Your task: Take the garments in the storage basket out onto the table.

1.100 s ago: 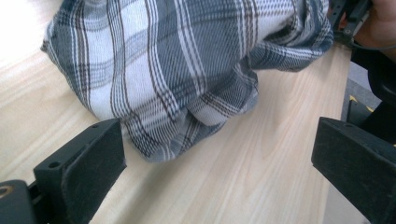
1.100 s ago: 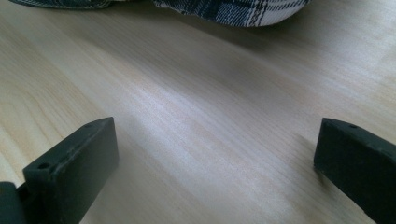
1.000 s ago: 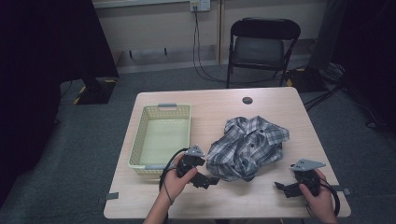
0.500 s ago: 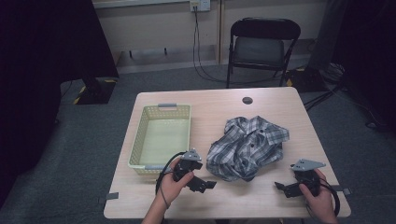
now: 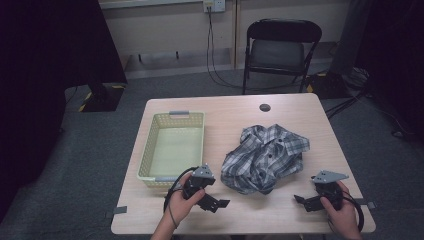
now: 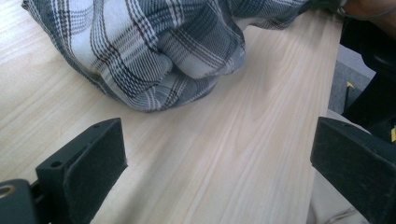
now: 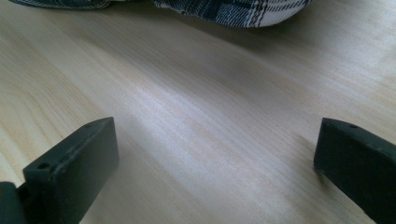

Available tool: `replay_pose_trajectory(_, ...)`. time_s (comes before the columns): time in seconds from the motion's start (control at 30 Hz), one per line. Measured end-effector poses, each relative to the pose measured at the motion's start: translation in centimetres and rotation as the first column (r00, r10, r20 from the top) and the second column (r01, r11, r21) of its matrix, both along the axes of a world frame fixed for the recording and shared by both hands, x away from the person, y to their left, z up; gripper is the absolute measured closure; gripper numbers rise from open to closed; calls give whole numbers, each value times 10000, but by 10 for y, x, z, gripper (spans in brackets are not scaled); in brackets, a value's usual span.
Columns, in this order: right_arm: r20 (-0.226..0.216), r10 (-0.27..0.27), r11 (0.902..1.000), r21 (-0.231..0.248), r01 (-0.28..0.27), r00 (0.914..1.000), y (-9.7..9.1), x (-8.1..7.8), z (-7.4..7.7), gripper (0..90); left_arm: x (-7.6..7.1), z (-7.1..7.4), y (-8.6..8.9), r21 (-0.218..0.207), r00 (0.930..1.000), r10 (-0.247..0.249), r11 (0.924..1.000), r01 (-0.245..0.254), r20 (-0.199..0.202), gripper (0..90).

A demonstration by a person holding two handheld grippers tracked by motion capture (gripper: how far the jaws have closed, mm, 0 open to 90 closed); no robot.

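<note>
High view has my left gripper [image 5: 212, 202] and right gripper [image 5: 306, 201] released, flanking the crumpled plaid shirt [image 5: 265, 157] from 7 and 5 o'clock on the desk [image 5: 235, 115], probably to lift it toward the basket [image 5: 172, 147] at 9.

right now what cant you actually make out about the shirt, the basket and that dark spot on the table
- Plaid shirt: crumpled in a heap, its own folds hide its underside and sleeves; top edge crops it in both gripper views.
- Basket: high view, the near wall hides the inside floor next to it; the left gripper overlaps its near corner.
- Dark round spot: high view, too small to tell hole from cap.
</note>
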State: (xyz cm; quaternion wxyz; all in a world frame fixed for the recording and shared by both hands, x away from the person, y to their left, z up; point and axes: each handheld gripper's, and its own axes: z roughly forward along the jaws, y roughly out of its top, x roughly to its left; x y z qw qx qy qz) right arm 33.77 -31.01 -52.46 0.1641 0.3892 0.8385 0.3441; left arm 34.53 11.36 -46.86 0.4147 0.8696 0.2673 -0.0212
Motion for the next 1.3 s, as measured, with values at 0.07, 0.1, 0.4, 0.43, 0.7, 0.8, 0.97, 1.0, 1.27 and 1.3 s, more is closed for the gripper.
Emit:
replay_pose_trajectory(0.07, 0, 1, 10000, 0, -1, 10000, 0, 0, 0, 0, -1, 0, 1, 35, 10000, -31, 10000, 31, 49, 21)
replay_pose_trajectory(0.1, 1, 1, 10000, 0, -1, 10000, 0, 0, 0, 0, -2, 0, 1, 30, 10000, -15, 10000, 14, 40, 21)
replay_pose_trajectory(0.4, 2, 1, 10000, 1, -1, 10000, 0, 0, 0, 0, -10, -3, 1, 13, 9998, -184, 9998, 184, -109, 22)
replay_pose_trajectory(0.43, 2, 2, 10000, -2, -2, 10000, 0, 0, 0, 0, -10, -4, 2, 31, 9997, -226, 9997, 226, -120, 22)
replay_pose_trajectory(0.7, 1, 1, 10000, 0, -1, 10000, 0, 0, 0, 0, -12, -7, 5, 220, 9995, -194, 9996, 199, -233, 22)
replay_pose_trajectory(0.8, 0, 0, 10000, 0, 0, 10000, 0, 0, 0, 0, -13, -9, 8, 395, 9996, -186, 9990, 194, -212, 24)
replay_pose_trajectory(0.97, 2, 2, 10000, 0, -2, 10000, 0, 0, 0, 0, -15, -9, 15, 429, 9997, -29, 9991, 40, -251, 25)
replay_pose_trajectory(1.0, 2, 4, 10000, 0, -4, 10000, 0, 0, 0, 0, -16, -8, 17, 407, 9996, -34, 9992, 45, -268, 25)
replay_pose_trajectory(1.27, 2, 2, 10000, 0, -2, 10000, 0, 0, 0, 0, -18, -4, 33, 278, 9997, 26, 9996, -19, -252, 25)
replay_pose_trajectory(1.3, 1, 2, 10000, 0, -2, 10000, 0, 0, 0, 0, -19, -2, 37, 299, 9998, 61, 9995, -55, -176, 25)
